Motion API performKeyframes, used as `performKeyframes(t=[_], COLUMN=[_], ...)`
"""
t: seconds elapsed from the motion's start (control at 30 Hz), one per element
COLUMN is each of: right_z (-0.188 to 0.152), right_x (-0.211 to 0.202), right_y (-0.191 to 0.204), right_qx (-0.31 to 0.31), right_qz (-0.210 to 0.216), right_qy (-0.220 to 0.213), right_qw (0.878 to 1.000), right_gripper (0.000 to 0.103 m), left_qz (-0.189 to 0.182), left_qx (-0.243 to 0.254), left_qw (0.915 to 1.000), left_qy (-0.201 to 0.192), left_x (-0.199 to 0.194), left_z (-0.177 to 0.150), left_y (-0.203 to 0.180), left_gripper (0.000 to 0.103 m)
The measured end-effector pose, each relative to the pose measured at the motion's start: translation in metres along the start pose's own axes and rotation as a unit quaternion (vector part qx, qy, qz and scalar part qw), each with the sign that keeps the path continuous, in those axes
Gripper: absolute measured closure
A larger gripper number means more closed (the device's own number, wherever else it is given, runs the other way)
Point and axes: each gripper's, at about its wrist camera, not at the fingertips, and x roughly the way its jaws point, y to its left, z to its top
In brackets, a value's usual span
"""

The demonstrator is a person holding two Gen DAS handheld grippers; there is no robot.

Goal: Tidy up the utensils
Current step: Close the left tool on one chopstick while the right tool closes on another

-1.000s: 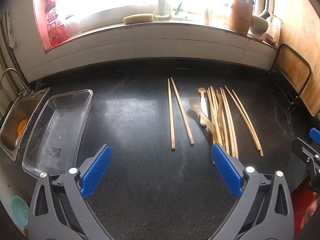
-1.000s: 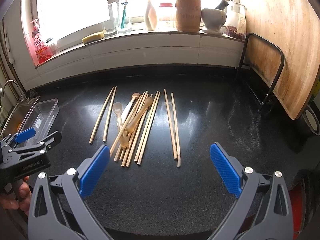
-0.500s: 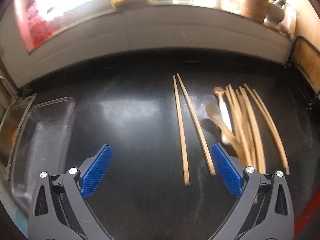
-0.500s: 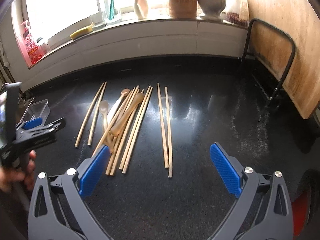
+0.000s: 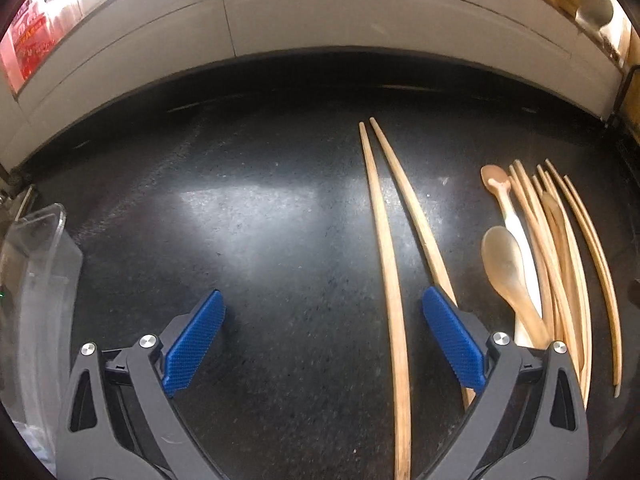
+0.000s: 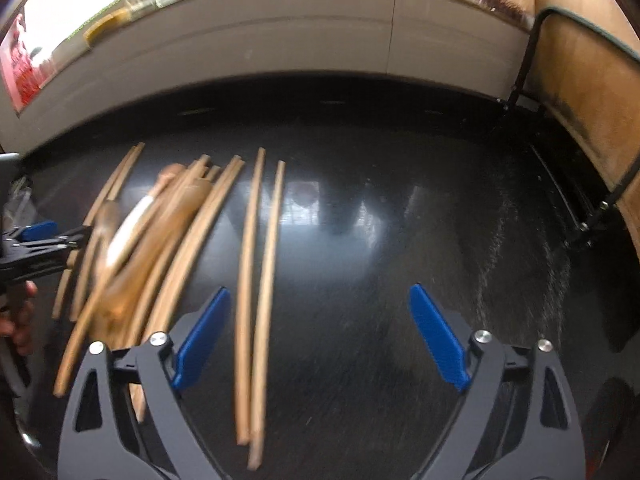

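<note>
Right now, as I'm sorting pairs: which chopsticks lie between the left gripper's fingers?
The left stick of the separate pair, lying apart from the spoon pile. Its partner passes under the left gripper's right finger; the rest lie further right.

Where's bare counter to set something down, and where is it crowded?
Free: the dark counter between the clear plastic bin and the left pair of chopsticks; also the stretch between the right pair of chopsticks and the black rack. Crowded: the pile of chopsticks and spoons between those pairs.
</note>
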Motion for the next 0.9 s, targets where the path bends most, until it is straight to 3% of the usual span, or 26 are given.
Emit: performKeyframes(t=[0.13, 0.33, 0.43, 0.47, 0.5, 0.57, 0.6, 0.63, 0.7, 0.77, 0.9], right_z=[0.000, -0.001, -0.002, -0.002, 0.000, 0.002, 0.003, 0.003, 0.005, 0.006, 0.007], right_x=[0.020, 0.021, 0.016, 0.015, 0.015, 0.015, 0.015, 0.015, 0.015, 0.015, 0.012], right_y=[-0.001, 0.003, 0.009, 0.012, 0.015, 0.020, 0.021, 0.022, 0.025, 0.024, 0.019], right_qx=[-0.002, -0.009, -0.019, -0.022, -0.025, -0.028, -0.030, -0.029, -0.028, -0.017, 0.009], right_qz=[0.011, 0.015, 0.023, 0.030, 0.031, 0.039, 0.040, 0.038, 0.033, 0.037, 0.048], right_qy=[0.019, 0.008, 0.004, 0.005, 0.007, 0.012, 0.014, 0.016, 0.019, 0.021, 0.028], right_qw=[1.000, 1.000, 1.000, 0.999, 0.999, 0.999, 0.999, 0.999, 0.999, 0.999, 0.998], right_gripper=[0.021, 0.023, 0.044, 0.059, 0.074, 0.087, 0.095, 0.095, 0.096, 0.096, 0.096], left_qz=[-0.006, -0.010, -0.008, -0.009, -0.011, -0.013, -0.015, -0.015, -0.007, 0.008, -0.005], left_qx=[0.005, 0.010, 0.011, 0.012, 0.014, 0.019, 0.023, 0.026, 0.038, 0.046, 0.023], left_qw=[1.0000, 0.9998, 0.9997, 0.9996, 0.9995, 0.9993, 0.9991, 0.9991, 0.9988, 0.9983, 0.9993], left_qy=[-0.006, -0.017, -0.022, -0.023, -0.025, -0.029, -0.031, -0.031, -0.031, -0.033, -0.028], left_x=[0.002, 0.005, 0.004, 0.003, 0.002, -0.002, -0.004, -0.005, -0.005, -0.006, -0.010], left_z=[-0.001, 0.002, 0.000, -0.001, -0.001, 0.000, 0.002, 0.004, 0.005, 0.005, 0.003], left_y=[0.004, -0.002, -0.015, -0.018, -0.022, -0.029, -0.033, -0.031, -0.038, -0.044, -0.038], left_gripper=[0.006, 0.006, 0.006, 0.008, 0.013, 0.034, 0.054, 0.071, 0.093, 0.096, 0.096])
